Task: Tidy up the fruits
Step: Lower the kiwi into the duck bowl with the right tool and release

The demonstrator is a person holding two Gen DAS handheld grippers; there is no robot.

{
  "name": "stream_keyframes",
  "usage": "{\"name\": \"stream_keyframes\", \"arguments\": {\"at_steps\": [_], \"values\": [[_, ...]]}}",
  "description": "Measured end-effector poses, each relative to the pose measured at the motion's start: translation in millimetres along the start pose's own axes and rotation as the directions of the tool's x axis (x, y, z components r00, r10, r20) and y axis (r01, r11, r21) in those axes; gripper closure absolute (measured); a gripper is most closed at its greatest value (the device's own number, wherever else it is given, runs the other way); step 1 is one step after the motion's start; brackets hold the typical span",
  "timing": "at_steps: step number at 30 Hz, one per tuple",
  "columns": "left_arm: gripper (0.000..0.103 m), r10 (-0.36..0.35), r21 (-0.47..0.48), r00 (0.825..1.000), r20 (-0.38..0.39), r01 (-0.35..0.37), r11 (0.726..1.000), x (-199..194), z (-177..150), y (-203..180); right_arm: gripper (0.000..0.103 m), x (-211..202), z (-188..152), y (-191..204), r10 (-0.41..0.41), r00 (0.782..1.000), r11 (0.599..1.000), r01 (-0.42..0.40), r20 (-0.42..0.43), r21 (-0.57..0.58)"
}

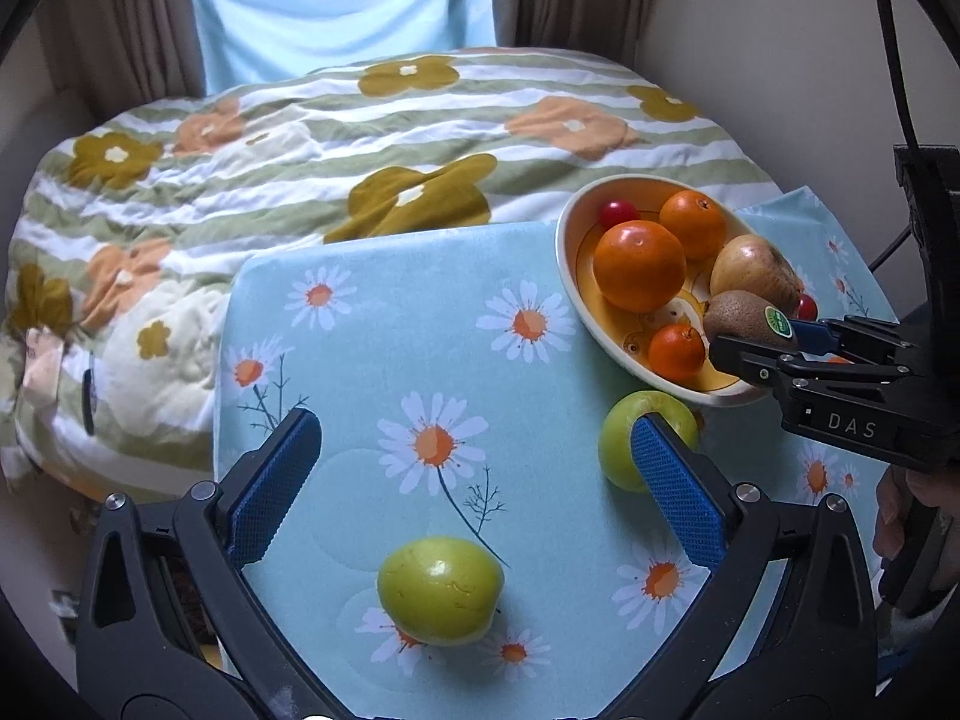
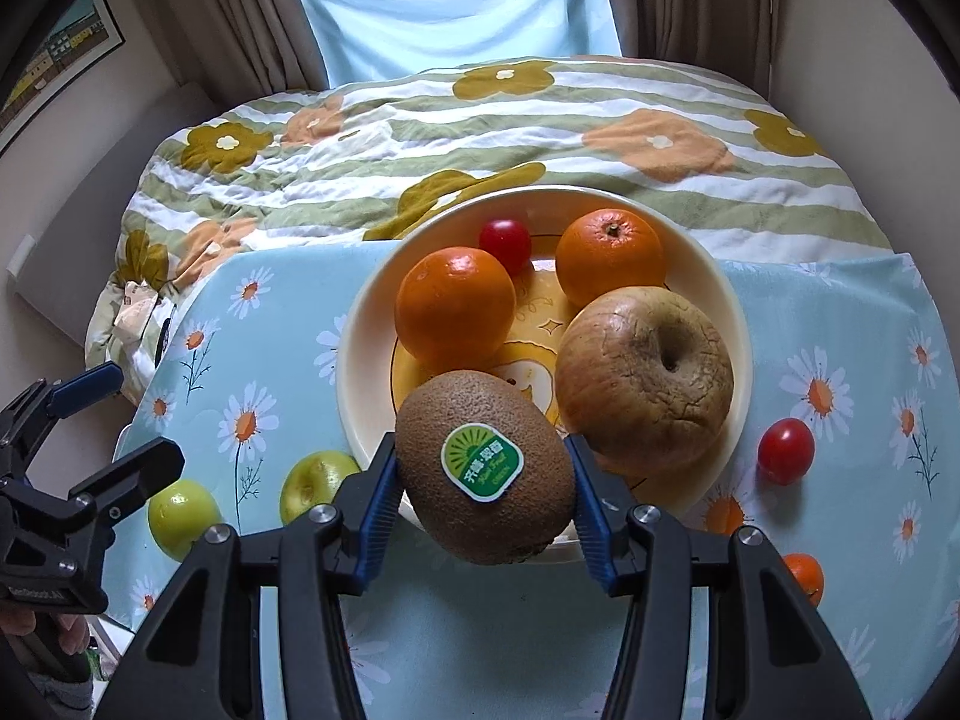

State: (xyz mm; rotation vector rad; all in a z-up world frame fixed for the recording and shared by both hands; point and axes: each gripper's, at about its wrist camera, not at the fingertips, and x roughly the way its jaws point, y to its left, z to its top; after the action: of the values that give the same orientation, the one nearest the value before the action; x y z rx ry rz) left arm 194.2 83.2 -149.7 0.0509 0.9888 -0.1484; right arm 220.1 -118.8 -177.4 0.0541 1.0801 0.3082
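Right gripper: your fingers clamp the kiwi from both sides, its green sticker facing the camera; the fruit hangs over the near rim of the bowl
Left gripper: your fingers stand wide apart, holding nothing, above the cloth
Bowl contents: two large oranges, a wrinkled apple and one cherry tomato; the left view adds a small orange near the front rim
Green fruit, near: lies on the cloth between your left fingers, low in the left view, touched by neither
Green fruit, far: sits just beside the bowl, partly hidden behind your left gripper's right finger
Loose items, right view: a second cherry tomato rests on the cloth right of the bowl; another small orange shows at the right edge, partly hidden by your gripper
Surroundings: flowered quilt behind the cloth, curtain beyond it
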Motion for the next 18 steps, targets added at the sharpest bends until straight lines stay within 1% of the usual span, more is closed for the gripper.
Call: {"name": "stream_keyframes", "arguments": {"at_steps": [3, 6, 7, 9, 11, 13, 14, 18], "values": [[0.000, -0.010, 0.003, 1.000, -0.003, 0.010, 1.000, 3, -1, -1, 0.055, 4, 0, 2, -0.017, 1.000, 1.000, 0.017, -0.007, 0.021], [0.000, -0.013, 0.006, 1.000, 0.000, 0.013, 1.000, 1, -1, -2, 0.054, 7, 1, 2, -0.009, 1.000, 0.999, 0.010, -0.022, 0.046], [0.000, -0.014, 0.005, 1.000, 0.002, 0.014, 1.000, 1, -1, -2, 0.052, 7, 1, 2, -0.004, 1.000, 0.998, 0.005, -0.021, 0.057], [0.000, -0.018, 0.002, 1.000, 0.005, 0.018, 1.000, -1, -1, -1, 0.040, 2, 1, 1, 0.022, 1.000, 0.997, -0.022, 0.000, 0.073], [0.000, -0.023, -0.005, 1.000, 0.009, 0.023, 1.000, -3, -1, 0, 0.012, -4, 2, 3, 0.040, 0.999, 0.996, -0.042, 0.021, 0.077], [0.000, -0.028, -0.009, 1.000, 0.014, 0.028, 1.000, -6, -1, 2, 0.004, -12, 2, 8, 0.028, 0.999, 0.997, -0.030, 0.045, 0.064], [0.000, -0.029, -0.010, 0.999, 0.016, 0.029, 1.000, -7, -1, 3, 0.001, -15, 3, 10, 0.029, 0.998, 0.998, -0.032, 0.052, 0.060], [0.000, -0.030, -0.005, 0.999, 0.033, 0.030, 1.000, -15, 1, 4, 0.001, -25, 4, 14, 0.032, 0.997, 0.998, -0.036, 0.065, 0.058]]}}
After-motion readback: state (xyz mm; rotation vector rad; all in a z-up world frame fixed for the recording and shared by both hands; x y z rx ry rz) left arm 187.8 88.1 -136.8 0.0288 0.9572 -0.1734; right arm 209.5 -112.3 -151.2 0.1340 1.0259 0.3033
